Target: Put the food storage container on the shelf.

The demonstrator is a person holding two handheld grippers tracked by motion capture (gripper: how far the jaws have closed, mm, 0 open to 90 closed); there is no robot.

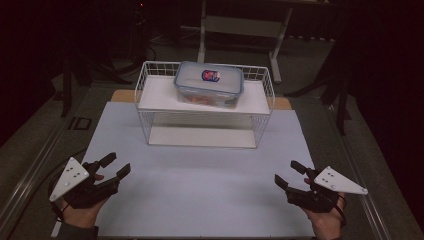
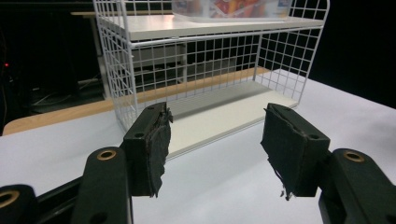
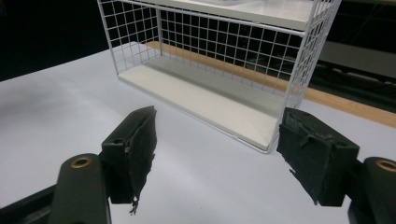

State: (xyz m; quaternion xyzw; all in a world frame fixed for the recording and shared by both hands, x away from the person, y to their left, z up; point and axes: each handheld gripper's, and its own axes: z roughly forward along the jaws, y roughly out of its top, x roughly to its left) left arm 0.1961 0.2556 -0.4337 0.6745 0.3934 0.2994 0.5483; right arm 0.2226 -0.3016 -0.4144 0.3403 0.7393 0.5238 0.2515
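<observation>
Atop the white wire rack (image 1: 205,107) sits a clear plastic box (image 1: 209,84); before it, left gripper (image 1: 116,166) and right gripper (image 1: 289,173) rest spread, empty.

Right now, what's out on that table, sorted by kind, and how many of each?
Wire shelf rack: 1
Clear lidded food container, on the rack's top shelf: 1
Handheld grippers: 2, the left gripper and the right gripper, both open
Total: 4

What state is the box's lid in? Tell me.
Shut: the lid lies flat on the box, which sits on the rack's top shelf.
</observation>
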